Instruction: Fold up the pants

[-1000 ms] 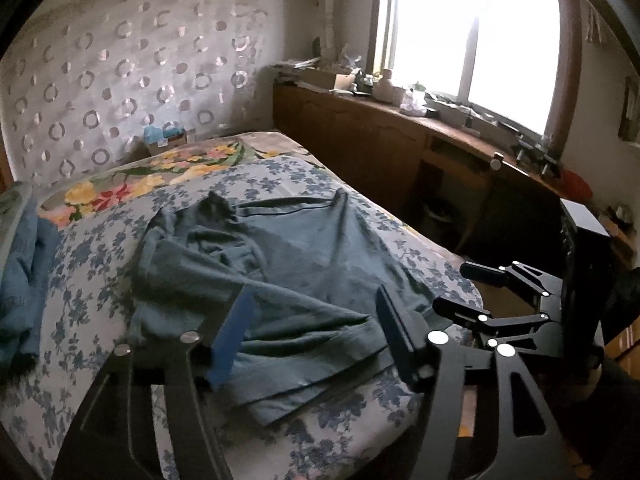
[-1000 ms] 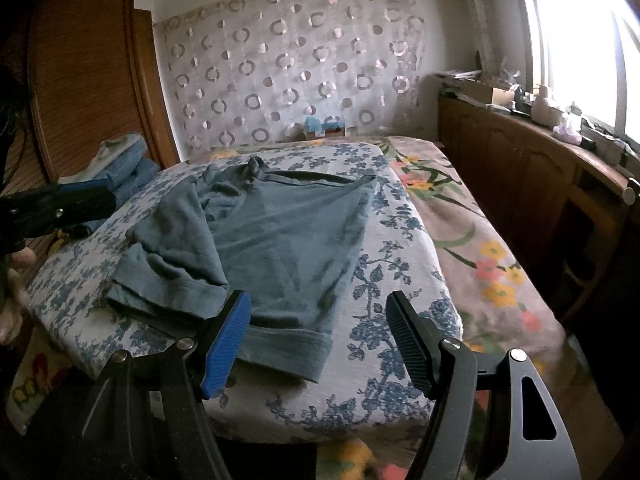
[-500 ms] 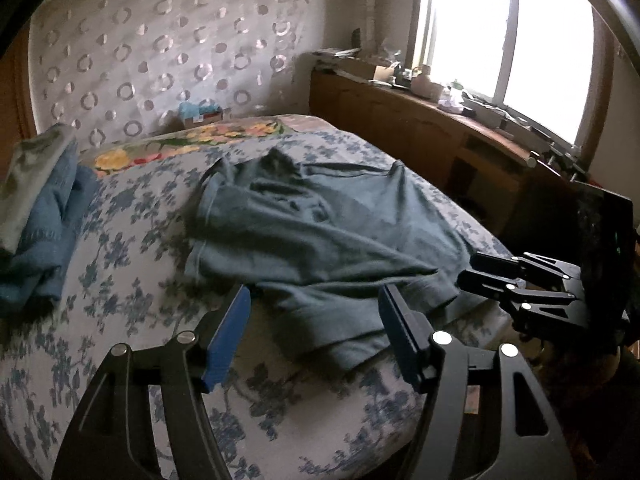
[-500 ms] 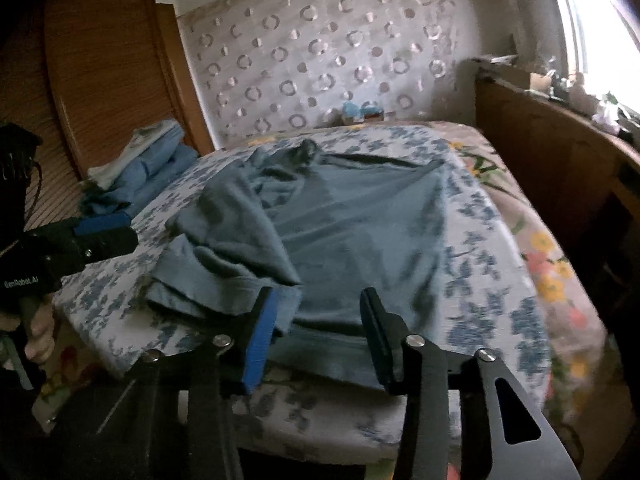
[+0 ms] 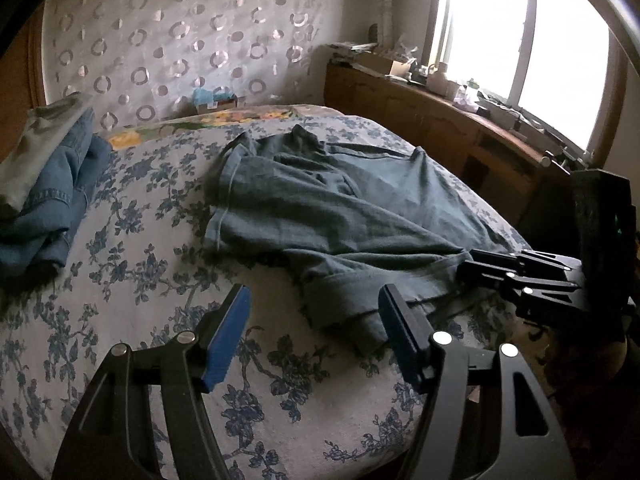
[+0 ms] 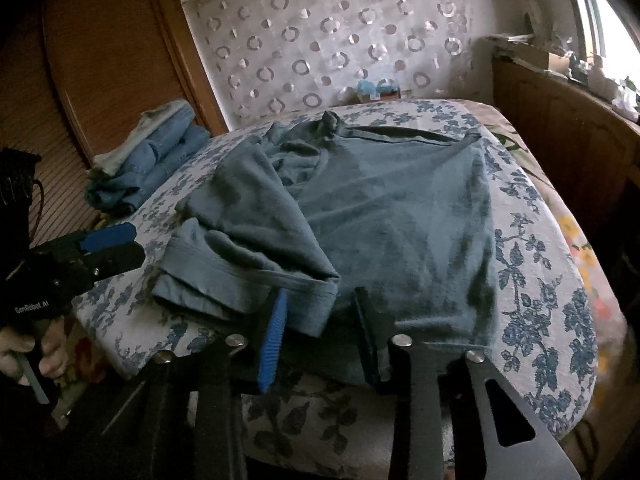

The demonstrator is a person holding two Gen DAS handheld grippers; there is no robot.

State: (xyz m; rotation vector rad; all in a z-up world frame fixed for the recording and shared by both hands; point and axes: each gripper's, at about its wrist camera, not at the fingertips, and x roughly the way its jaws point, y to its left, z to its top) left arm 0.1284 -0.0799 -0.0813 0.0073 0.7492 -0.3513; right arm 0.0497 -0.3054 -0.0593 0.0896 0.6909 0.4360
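— So, where are the pants [image 6: 384,216]?

— Spread on the bed [image 5: 132,288] with its flowered cover, hems at the near edge and one leg flopped loosely over the other.

— And the right gripper [image 6: 320,332]?

— Low at the bed's near edge, pointing along the cloth, jaws partly open around the near hem. Whether they have pinched it yet, I cannot tell.

— The left gripper [image 5: 312,336]?

— Wide open, holding nothing, hovering over bare cover just beside the crumpled leg cuff.

— How should the step go?

— I'd say bite the hem deep enough to catch both layers, have the left take the other cuff, then lift evenly so nothing bunches.

— Anything nearby?

— A stack of folded jeans [image 5: 44,204] well apart on the left.
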